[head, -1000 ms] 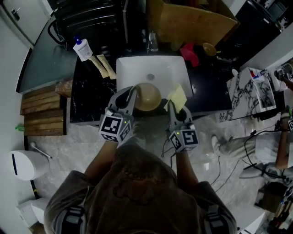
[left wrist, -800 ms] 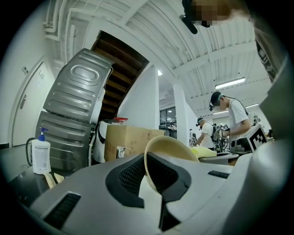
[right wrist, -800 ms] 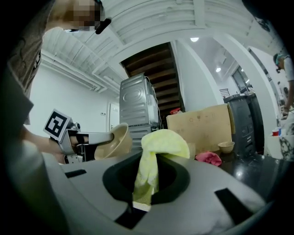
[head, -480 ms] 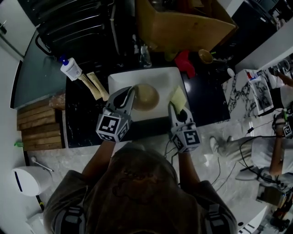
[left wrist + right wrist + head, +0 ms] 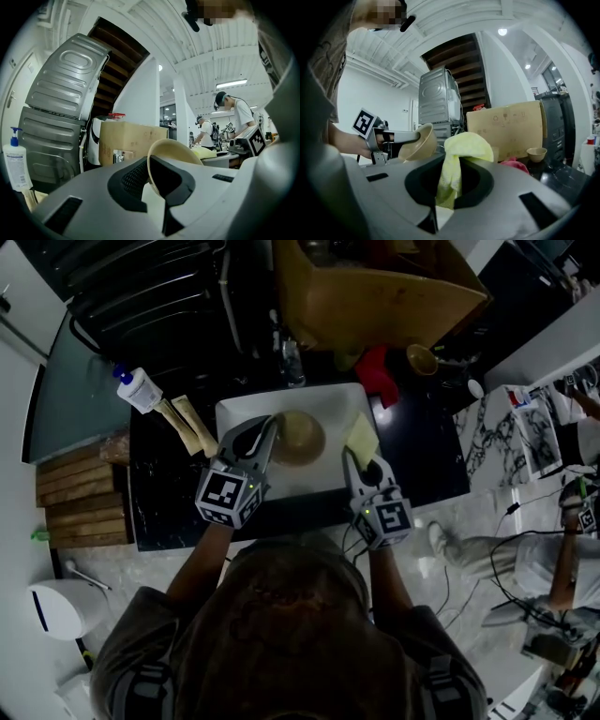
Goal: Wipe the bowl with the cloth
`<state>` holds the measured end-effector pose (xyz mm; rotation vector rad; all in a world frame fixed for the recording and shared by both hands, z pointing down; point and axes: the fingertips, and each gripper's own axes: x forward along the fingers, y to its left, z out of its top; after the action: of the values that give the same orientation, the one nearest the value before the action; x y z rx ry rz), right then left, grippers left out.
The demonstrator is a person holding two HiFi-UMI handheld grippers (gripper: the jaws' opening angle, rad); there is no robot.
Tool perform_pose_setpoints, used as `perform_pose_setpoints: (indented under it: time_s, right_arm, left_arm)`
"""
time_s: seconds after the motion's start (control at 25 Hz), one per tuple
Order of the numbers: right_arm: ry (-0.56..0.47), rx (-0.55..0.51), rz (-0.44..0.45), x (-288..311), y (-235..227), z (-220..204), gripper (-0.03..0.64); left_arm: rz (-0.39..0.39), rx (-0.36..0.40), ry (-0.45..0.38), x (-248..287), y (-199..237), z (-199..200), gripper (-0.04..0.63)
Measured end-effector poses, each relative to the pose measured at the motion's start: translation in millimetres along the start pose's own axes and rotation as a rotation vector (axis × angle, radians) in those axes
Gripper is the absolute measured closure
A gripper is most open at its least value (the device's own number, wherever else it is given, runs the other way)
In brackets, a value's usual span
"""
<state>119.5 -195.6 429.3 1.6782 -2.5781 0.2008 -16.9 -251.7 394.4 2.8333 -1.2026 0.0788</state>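
Note:
A tan bowl [image 5: 299, 436] hangs tilted over the white sink [image 5: 246, 411], its rim pinched by my left gripper [image 5: 272, 424], which is shut on it. In the left gripper view the bowl [image 5: 172, 151] rises from between the jaws of the left gripper [image 5: 151, 174]. My right gripper [image 5: 354, 457] is shut on a yellow cloth [image 5: 363, 436], which stands just right of the bowl without touching it. The right gripper view shows the cloth [image 5: 460, 159] bunched between the jaws of the right gripper [image 5: 449, 186], with the bowl [image 5: 419, 142] held to its left.
A large cardboard box [image 5: 375, 292] stands behind the sink. A red cloth [image 5: 379, 367] and a second small bowl [image 5: 421, 357] lie on the black counter at the back right. A soap bottle [image 5: 139, 390] and two packets [image 5: 187, 426] sit left of the sink. Wooden boards [image 5: 77, 486] lie far left.
The view has shifted a little; both grippers keep their holds, and the bowl and cloth stay over the sink at about the same spacing.

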Motion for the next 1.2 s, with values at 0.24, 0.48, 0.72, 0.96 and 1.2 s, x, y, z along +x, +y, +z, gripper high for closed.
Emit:
perform_pose_setpoints:
  time_s: [0.24,0.48,0.72,0.96,1.2]
  right_arm:
    - [0.026,-0.041,0.075,11,-9,3,0.595]
    - [0.109,-0.151,0.217,22,-9,-11,0.595]
    - [0.193,-0.268,0.345,32,-7,-24,0.595]
    - [0.241,-0.395,0.505,43,9,-35,0.595]
    - [0.263,-0.492,0.570,50,13,-37,0.595]
  left_arm:
    - [0.000,0.008,0.028,10,-2,-5,0.571]
    - [-0.074,0.019,0.096,19,-7,-17,0.571]
    - [-0.213,-0.002,0.198,31,-22,-28,0.571]
    - [-0.360,-0.050,0.302,39,-35,-44,0.571]
    - [-0.449,-0.037,0.413,44,-40,-58,0.571]
